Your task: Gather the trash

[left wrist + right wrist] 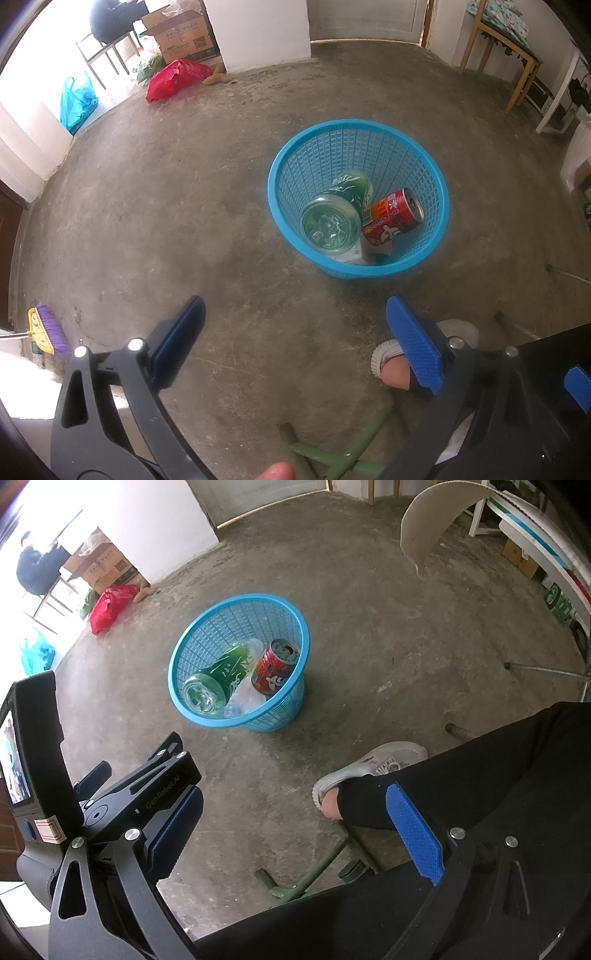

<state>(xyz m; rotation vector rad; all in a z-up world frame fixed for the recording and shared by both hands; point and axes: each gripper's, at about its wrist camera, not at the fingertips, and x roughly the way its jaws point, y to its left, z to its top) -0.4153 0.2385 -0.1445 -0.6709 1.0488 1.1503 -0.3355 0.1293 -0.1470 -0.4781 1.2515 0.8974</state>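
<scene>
Both tongs, left (295, 332) and right (295, 834), are held wide apart and empty; the light basket (280, 206), bottle (334, 218) leaning, could be tipped if knocked.

Your blue mesh basket (295, 177) stands upright on the concrete floor. Inside it you have a green plastic bottle (334, 218) on its side, base toward you, a red can (393, 216) leaning beside it, and crumpled clear plastic (245, 698) underneath.

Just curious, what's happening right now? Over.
Both tongs, left and right, open, empty. Red can, green bottle in blue basket. Nothing blocking.
</scene>
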